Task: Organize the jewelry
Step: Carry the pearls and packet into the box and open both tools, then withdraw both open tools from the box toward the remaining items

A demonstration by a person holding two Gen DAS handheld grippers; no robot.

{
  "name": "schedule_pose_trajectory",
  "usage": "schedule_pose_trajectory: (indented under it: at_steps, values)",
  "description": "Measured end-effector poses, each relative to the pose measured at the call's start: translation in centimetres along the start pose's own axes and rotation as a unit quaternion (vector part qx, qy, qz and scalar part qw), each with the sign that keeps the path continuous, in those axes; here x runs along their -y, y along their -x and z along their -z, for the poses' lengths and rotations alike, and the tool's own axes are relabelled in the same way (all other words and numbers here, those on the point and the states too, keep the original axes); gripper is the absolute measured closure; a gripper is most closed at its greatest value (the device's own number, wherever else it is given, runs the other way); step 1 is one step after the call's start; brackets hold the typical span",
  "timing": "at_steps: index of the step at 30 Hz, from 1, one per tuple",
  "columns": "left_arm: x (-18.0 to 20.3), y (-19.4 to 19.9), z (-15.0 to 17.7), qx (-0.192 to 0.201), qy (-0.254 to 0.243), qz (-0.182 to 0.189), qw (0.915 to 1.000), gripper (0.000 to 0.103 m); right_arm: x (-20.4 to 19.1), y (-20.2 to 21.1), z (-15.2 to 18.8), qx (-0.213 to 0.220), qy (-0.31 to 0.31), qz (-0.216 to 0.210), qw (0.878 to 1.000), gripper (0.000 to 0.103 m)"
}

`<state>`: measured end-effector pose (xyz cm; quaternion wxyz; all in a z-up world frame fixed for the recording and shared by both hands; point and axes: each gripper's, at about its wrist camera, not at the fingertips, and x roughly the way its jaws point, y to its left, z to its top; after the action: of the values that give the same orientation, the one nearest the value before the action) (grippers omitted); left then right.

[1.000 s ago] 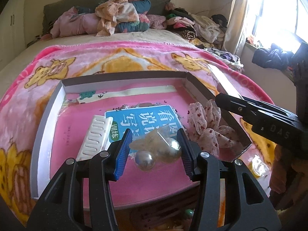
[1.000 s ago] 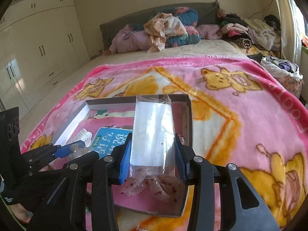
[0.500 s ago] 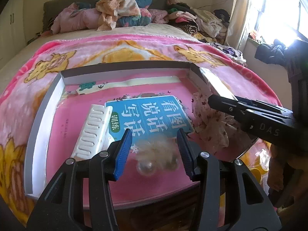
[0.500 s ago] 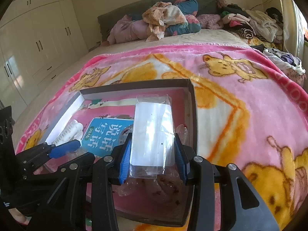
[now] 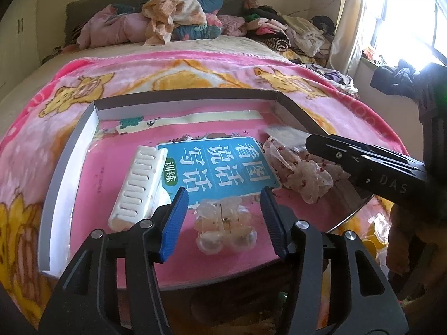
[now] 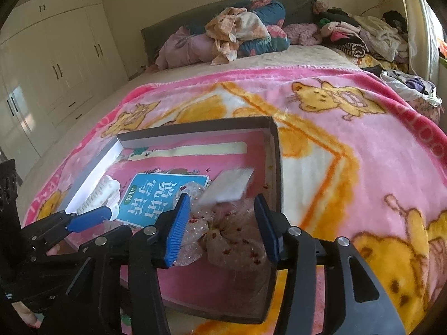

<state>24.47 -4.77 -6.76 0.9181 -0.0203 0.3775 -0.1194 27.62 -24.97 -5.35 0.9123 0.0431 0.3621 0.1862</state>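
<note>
A clear claw clip with pearl beads (image 5: 223, 223) lies on the pink book in the shallow box (image 5: 181, 97). My left gripper (image 5: 223, 220) straddles it; its jaws are opening and the blue pads stand clear of the clip. A white comb clip (image 5: 139, 189) lies to its left. In the right wrist view, my right gripper (image 6: 221, 226) is also opening above a sheer red-dotted bow (image 6: 232, 240). The bow's clear packet (image 6: 229, 185) is blurred, loose in the box (image 6: 195, 128) beyond the pads. My left gripper's blue finger (image 6: 89, 218) shows at the left.
The box sits on a pink bear-print blanket (image 6: 349, 153) on a bed. A blue-covered book (image 5: 223, 164) lies in the box. Clothes are piled at the headboard (image 5: 173, 22), wardrobes (image 6: 56, 64) stand at the left, and a window (image 5: 405, 14) is at the right.
Both grippers' jaws have widened. The pearl clip has left the left pads and lies on the book. The clear packet with the bow has slipped from the right pads into the box.
</note>
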Motion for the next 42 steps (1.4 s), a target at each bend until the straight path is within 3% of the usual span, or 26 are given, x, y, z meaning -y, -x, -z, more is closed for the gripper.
schedule_pose_trajectory:
  at_steps: [7, 19, 23, 42]
  values:
    - [0.0, 0.8, 0.3, 0.007, 0.005, -0.003, 1.0, 0.048, -0.6, 1.6, 0.5, 0.025, 0.02, 0.013, 0.999, 0.047]
    - [0.0, 3.2, 0.5, 0.027, 0.018, -0.012, 0.9994, 0.018, -1.2, 4.9, 1.3, 0.07, 0.025, 0.047, 0.996, 0.02]
    - [0.1, 4.2, 0.7, 0.038, 0.02, -0.012, 0.999, 0.012, -1.4, 6.0, 1.6, 0.081, 0.027, 0.057, 0.995, 0.018]
    - [-0.2, 8.5, 1.6, 0.08, 0.033, -0.008, 0.9962, 0.012, -2.7, 10.0, 5.0, 0.091, 0.028, 0.059, 0.994, 0.016]
